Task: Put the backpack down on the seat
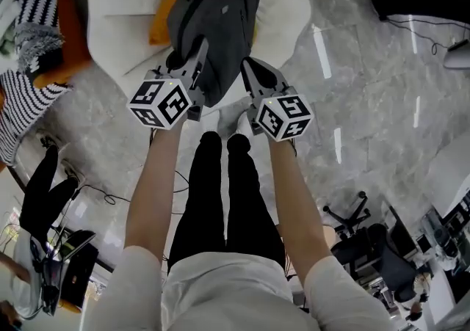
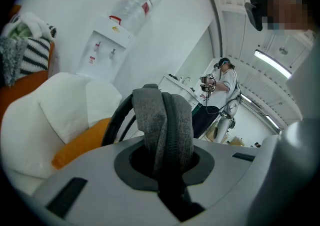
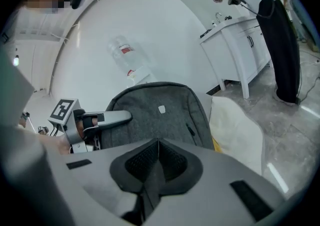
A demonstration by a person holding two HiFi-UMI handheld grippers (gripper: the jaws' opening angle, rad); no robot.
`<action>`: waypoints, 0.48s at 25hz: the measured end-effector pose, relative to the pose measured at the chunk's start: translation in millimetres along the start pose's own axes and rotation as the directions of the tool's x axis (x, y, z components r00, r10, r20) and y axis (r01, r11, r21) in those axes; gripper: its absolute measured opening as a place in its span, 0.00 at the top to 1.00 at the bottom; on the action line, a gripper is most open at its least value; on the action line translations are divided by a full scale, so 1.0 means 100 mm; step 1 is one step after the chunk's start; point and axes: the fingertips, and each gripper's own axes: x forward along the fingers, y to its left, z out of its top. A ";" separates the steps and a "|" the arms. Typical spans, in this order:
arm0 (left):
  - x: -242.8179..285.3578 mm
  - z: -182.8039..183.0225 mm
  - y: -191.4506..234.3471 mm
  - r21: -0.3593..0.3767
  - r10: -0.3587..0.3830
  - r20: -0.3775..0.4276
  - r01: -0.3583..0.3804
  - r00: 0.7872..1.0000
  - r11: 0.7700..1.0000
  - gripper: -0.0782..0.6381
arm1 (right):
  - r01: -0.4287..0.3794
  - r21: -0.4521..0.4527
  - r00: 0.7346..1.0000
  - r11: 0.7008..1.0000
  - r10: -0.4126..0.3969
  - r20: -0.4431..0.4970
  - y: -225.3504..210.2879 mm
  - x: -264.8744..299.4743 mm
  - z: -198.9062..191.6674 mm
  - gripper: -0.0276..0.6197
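— Where is the backpack [image 1: 217, 21]?
— The grey backpack lies over the white seat [image 1: 121, 14], partly covering an orange cushion [image 1: 170, 1]. Its far end points toward the seat's back and its near end reaches the front edge. Whether its full weight rests there cannot be told.
— What are the left tongs [image 1: 197, 58] doing?
— They are closed narrowly on a padded grey strap [image 2: 162, 125] of the backpack. The strap rises from between the jaws and bends over in a loop.
— And the right tongs [image 1: 255, 76]?
— Their pads meet with nothing between them. They sit just beside the backpack's near end, to the right of the left tongs, facing its grey front panel.
— What else is around?
— A water dispenser [image 2: 107, 44] stands against the white wall behind the seat, and the floor [image 1: 367, 87] is grey marble. The person stands right in front of the seat, both arms stretched forward.
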 end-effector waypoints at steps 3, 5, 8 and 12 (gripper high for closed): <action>0.17 -0.05 0.08 -0.038 -0.015 0.000 0.015 1.000 0.999 0.79 | 0.005 0.010 1.000 1.000 -0.005 -0.020 -0.14 0.16 -0.07 0.92; 0.28 -0.10 0.10 -0.070 -0.032 0.004 0.032 0.999 0.997 0.79 | 0.017 0.012 1.000 1.000 -0.017 -0.024 -0.23 0.20 -0.09 0.92; 0.45 -0.11 0.18 -0.120 -0.048 0.024 0.051 0.999 0.991 0.79 | 0.053 0.001 0.999 0.999 -0.053 -0.013 -0.36 0.25 -0.05 0.92; 0.71 -0.10 0.31 -0.179 -0.053 0.056 0.062 0.997 0.982 0.79 | 0.088 0.011 0.996 0.996 -0.088 0.002 -0.58 0.39 0.06 0.92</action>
